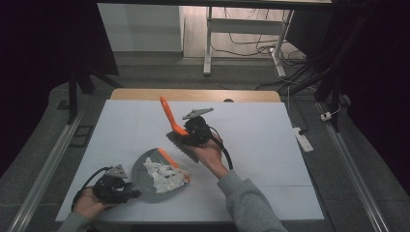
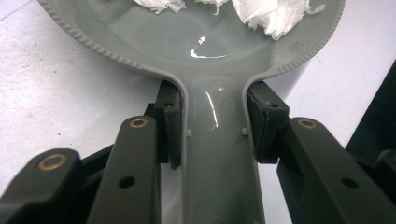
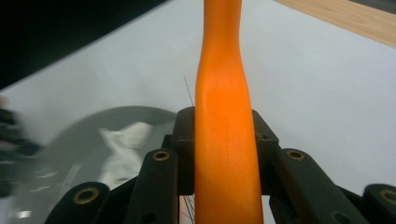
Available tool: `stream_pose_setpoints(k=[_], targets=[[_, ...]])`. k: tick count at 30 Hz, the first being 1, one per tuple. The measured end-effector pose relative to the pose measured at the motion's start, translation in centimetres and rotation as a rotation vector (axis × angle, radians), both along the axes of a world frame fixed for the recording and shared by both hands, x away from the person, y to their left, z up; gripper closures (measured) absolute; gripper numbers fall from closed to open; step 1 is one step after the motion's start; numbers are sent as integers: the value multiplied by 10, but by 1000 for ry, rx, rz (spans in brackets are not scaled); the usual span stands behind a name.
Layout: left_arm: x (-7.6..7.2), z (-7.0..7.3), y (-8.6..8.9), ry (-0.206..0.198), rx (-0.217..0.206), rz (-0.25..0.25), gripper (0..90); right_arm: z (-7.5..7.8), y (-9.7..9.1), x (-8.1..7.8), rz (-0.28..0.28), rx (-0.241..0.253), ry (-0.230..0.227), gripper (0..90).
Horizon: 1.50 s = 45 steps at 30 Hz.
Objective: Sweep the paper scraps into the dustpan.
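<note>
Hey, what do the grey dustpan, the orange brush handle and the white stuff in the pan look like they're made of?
Dustpan: likely moulded plastic, glossy grey; it shows bright glare spots and a ribbed rim.
Brush handle: probably plastic too, smooth orange with a soft sheen and no grain.
White scraps: seemingly torn tissue or paper, matte, crumpled, with ragged fibrous edges.

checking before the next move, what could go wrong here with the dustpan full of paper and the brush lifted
The white paper scraps lie loose near the open lip of the grey dustpan; if the left gripper, clamped on its handle, tilts it, they could slide back onto the table. The right gripper holds the orange brush close beside the pan, so a careless swing might knock the rim or flick scraps out.
</note>
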State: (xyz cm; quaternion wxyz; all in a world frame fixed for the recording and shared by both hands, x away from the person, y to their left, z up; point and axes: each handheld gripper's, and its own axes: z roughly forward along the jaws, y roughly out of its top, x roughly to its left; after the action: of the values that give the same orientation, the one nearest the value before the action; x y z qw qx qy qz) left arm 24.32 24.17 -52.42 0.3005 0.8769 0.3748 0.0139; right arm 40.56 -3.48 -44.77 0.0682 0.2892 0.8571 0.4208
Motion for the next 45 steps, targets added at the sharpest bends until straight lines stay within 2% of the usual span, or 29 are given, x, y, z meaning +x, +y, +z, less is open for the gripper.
stream_pose_setpoints(k=[2, 5, 8, 11, 16, 18, 21, 23, 25, 27, 30, 33, 42, 45], targets=[[0, 0, 0, 2, -1, -1, 618, -7, -3, 8, -26, -43, 1, 704], [0, 0, 0, 2, -2, -1, 618, -24, -2, 16, -46, -100, 26, 704], [0, 0, 0, 3, -2, -1, 618, -39, 5, 18, -34, -135, 53, 704], [0, 0, 0, 2, -3, 0, 618, -49, 16, 12, -2, -165, 70, 705], [0, 0, -1, 1, 2, -2, 618, -50, 37, -5, 76, -148, 91, 705], [0, 0, 0, 1, 0, 0, 618, -48, 44, -12, 97, -117, 104, 704], [0, 0, 0, 0, 0, 0, 618, -43, 52, -21, 140, -38, 153, 704], [0, -1, 0, -1, 0, 1, 618, -36, 56, -27, 168, -9, 147, 704], [0, -1, 0, -3, -1, 4, 618, -26, 57, -31, 184, 15, 113, 704], [-1, -2, 0, -6, -1, 4, 618, -16, 54, -32, 174, 27, 74, 704], [-1, -2, 0, -9, -3, 6, 618, -8, 45, -29, 143, 12, 24, 704], [-1, -3, 0, -13, -6, 6, 618, -6, 39, -30, 125, -36, -14, 704], [-2, -4, 0, -14, -11, 9, 618, -4, 13, -27, 80, 10, -13, 704], [-2, -3, 0, -15, -10, 9, 618, -5, 6, -23, 53, -5, -26, 704]])
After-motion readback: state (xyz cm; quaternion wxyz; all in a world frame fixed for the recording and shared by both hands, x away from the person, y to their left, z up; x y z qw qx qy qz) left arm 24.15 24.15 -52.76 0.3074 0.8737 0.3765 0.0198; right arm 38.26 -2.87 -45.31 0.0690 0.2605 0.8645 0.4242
